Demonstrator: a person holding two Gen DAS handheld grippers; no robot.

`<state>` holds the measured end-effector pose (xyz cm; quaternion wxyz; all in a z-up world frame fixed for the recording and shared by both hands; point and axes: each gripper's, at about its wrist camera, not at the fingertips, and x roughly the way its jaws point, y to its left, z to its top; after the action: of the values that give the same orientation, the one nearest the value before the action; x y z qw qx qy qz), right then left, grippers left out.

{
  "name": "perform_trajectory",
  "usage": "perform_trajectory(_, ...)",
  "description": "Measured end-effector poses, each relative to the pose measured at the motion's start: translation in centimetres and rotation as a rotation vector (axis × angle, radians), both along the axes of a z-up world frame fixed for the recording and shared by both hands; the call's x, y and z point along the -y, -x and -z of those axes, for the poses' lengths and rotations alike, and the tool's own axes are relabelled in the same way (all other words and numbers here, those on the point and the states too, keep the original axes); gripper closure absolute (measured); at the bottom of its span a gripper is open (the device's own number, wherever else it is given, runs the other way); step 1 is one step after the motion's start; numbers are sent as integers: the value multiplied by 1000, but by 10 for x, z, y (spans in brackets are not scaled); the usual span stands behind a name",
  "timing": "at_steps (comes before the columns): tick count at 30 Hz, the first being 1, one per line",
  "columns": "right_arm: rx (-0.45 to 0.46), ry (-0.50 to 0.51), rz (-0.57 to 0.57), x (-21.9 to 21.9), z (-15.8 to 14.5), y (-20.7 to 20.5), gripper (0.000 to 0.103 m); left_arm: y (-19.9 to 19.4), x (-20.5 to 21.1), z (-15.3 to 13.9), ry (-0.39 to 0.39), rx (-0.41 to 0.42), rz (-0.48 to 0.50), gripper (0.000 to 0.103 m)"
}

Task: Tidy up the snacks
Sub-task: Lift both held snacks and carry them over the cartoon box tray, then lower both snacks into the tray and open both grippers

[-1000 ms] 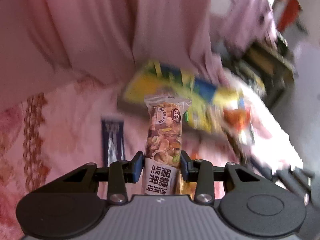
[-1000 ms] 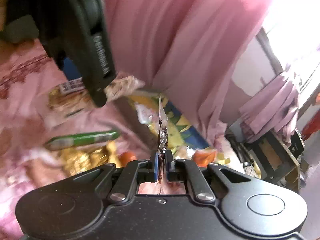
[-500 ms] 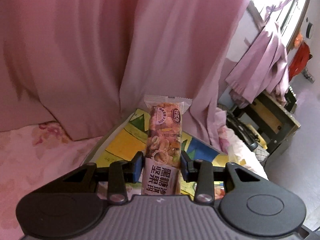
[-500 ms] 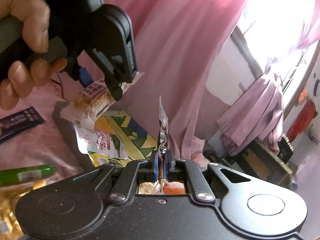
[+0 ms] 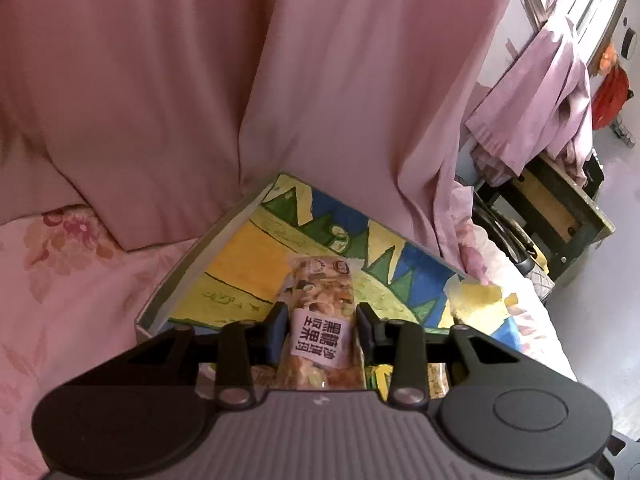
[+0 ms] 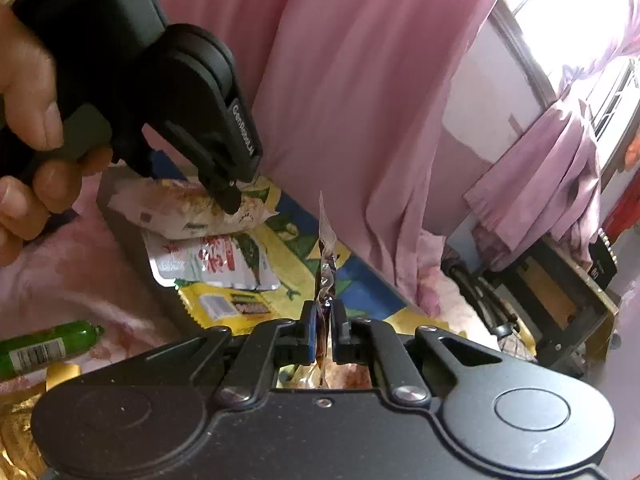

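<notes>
Now lowered over the painted tray (image 5: 240, 256), nut bar (image 5: 320, 300) tilting down, clamped in left gripper (image 5: 318, 332). Right gripper (image 6: 325, 332) pinching clear sachet (image 6: 325, 264) above tray. Placing; next: releasing inside tray.

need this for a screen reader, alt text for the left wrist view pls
The left gripper holds a nut bar in its wrapper over a shallow tray with a yellow, green and blue picture, which lies on pink floral bedding before a pink curtain.
</notes>
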<state>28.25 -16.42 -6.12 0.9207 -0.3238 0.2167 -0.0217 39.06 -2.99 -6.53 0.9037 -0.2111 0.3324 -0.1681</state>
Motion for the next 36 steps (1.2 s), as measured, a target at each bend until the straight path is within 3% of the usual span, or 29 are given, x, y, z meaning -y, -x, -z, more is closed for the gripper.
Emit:
perform_trajectory(5,-31,-3,7,-1,6,-3,95,2,2,-3,-28,3,6,62)
perform_trajectory(11,-52,-52,24,4,3,-7,85,4,7,-7,-52,-5,3,58)
perform_trajectory(14,-42,-77,34,5,-2,-6,80,7,6,-10,-59,-7,0,44)
perform_trajectory(17,-26,-127,50,9,-12,-2,69,13,5,-16,-84,-6,-22,23)
perform_trajectory(20,1,-178,62,14,-27,6,58,22,3,-28,-106,12,-44,17)
perform_trajectory(22,27,-222,70,18,-38,15,43,29,0,-38,-101,21,-51,11)
perform_trajectory(24,55,-262,78,22,-49,24,36,40,-5,-50,-97,44,-68,4)
perform_trajectory(31,171,-409,71,34,-89,68,13,92,-12,-90,-204,170,-95,1)
perform_trajectory(36,240,-458,45,35,-110,108,5,138,-23,-109,-227,235,-133,0)
